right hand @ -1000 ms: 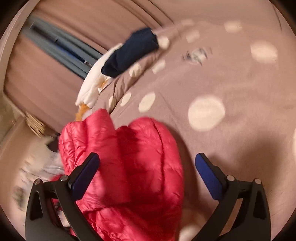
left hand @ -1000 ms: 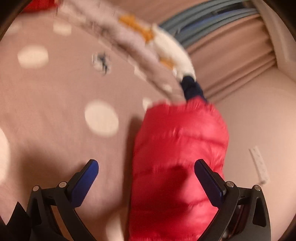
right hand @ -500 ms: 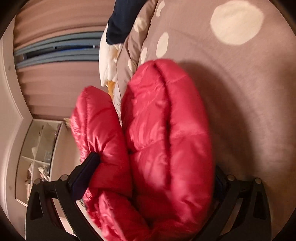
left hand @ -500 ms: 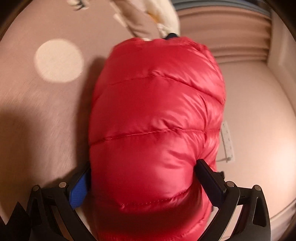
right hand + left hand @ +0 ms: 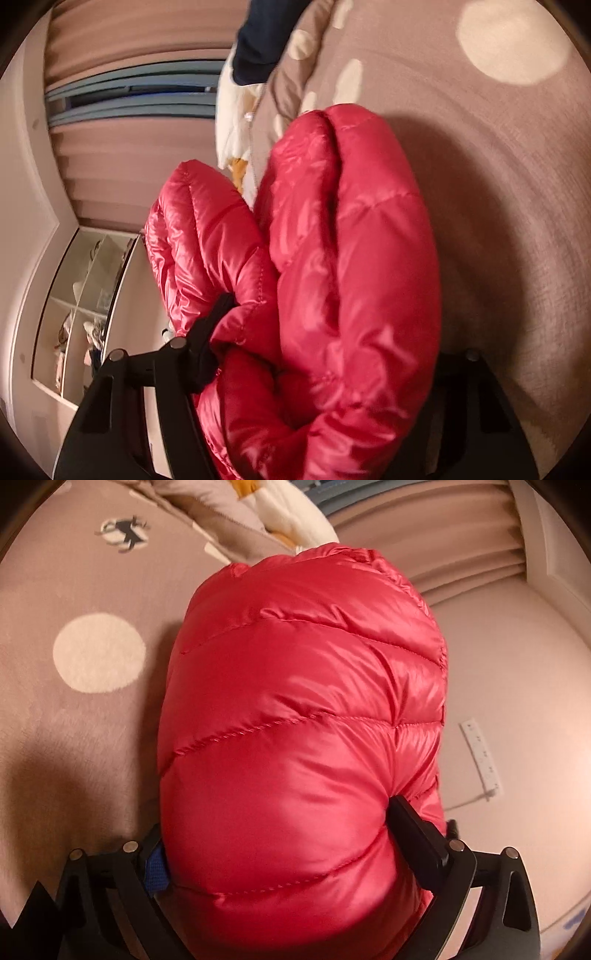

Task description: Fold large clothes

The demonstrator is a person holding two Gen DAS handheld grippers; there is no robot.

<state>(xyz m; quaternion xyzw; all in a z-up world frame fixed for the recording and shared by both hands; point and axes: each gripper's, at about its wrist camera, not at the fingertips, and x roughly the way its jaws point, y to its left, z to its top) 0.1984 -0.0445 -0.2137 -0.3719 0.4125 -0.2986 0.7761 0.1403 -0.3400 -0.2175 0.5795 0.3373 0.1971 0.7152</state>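
Evidently unlabelled red puffer jacket [image 5: 303, 738] between both grippers

One red puffer jacket [image 5: 303, 738], two tongs [image 5: 275, 843] [image 5: 325, 354], one polka-dot blanket [image 5: 74, 709], one power strip [image 5: 482, 755]

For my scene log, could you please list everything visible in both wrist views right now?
Puffer jacket: one, red, bunched on the blanket, between both grippers' fingers.
Blanket: one, taupe with cream dots, beneath the jacket.
Fleece: one, cream and orange, at the blanket's far edge.
Navy garment: one, dark blue, atop the fleece.
Curtain: one, pinkish beige, background.
Power strip: one, white, on the floor.
Shelf unit: one, pale, left of the right wrist view.
Left gripper: black, blue pads, squeezing the jacket.
Right gripper: black, pressed into the jacket.
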